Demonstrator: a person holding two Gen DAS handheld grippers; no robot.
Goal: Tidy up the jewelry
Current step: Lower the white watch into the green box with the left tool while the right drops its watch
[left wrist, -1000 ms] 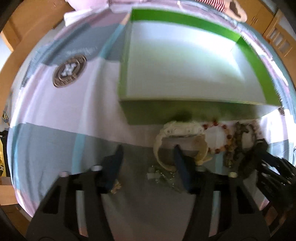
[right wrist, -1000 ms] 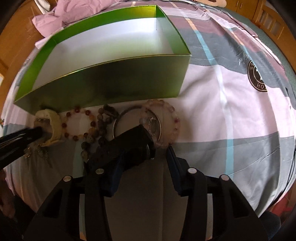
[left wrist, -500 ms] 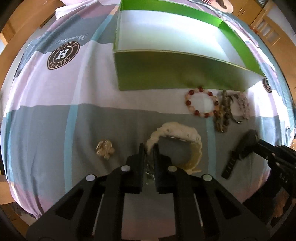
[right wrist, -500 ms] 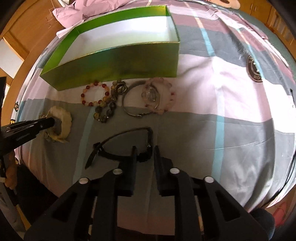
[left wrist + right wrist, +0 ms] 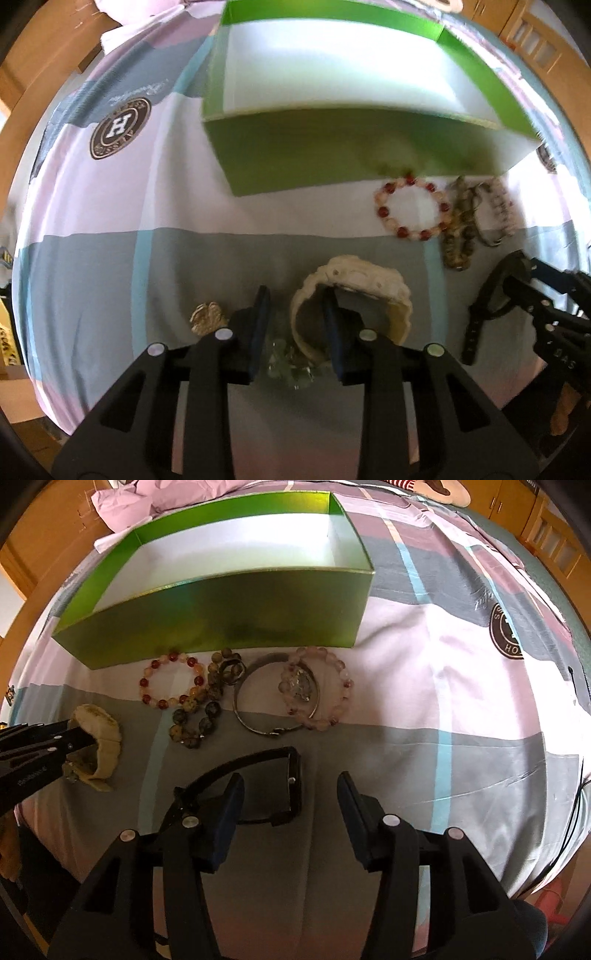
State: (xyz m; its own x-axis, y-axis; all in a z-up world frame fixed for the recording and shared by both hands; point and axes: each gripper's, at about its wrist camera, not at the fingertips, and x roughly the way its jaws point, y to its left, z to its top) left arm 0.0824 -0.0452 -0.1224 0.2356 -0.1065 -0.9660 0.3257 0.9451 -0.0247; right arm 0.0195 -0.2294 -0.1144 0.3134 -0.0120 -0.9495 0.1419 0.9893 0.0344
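Note:
A green box [image 5: 351,147] with a white inside stands open on the bedspread; it also shows in the right wrist view [image 5: 229,605]. My left gripper [image 5: 295,321] is open, one finger inside the loop of the cream watch [image 5: 354,284], the strap between the fingers. The cream watch also shows in the right wrist view [image 5: 99,731]. My right gripper [image 5: 291,794] is open around the black watch [image 5: 291,779], which lies on the bed. A red bead bracelet [image 5: 170,683], a dark bead bracelet [image 5: 207,709], a metal bangle [image 5: 266,705] and a pink bead bracelet [image 5: 332,694] lie before the box.
A gold brooch [image 5: 207,317] lies left of my left fingers, and a clear crystal piece [image 5: 291,365] lies between them. The bedspread [image 5: 461,686] is pink, grey and blue with round logos. Wooden furniture [image 5: 554,535] rings the bed.
Both grippers were shut half a second ago and now stand open. The black watch has been let go onto the bed. The left gripper moved forward around the cream watch's strap.

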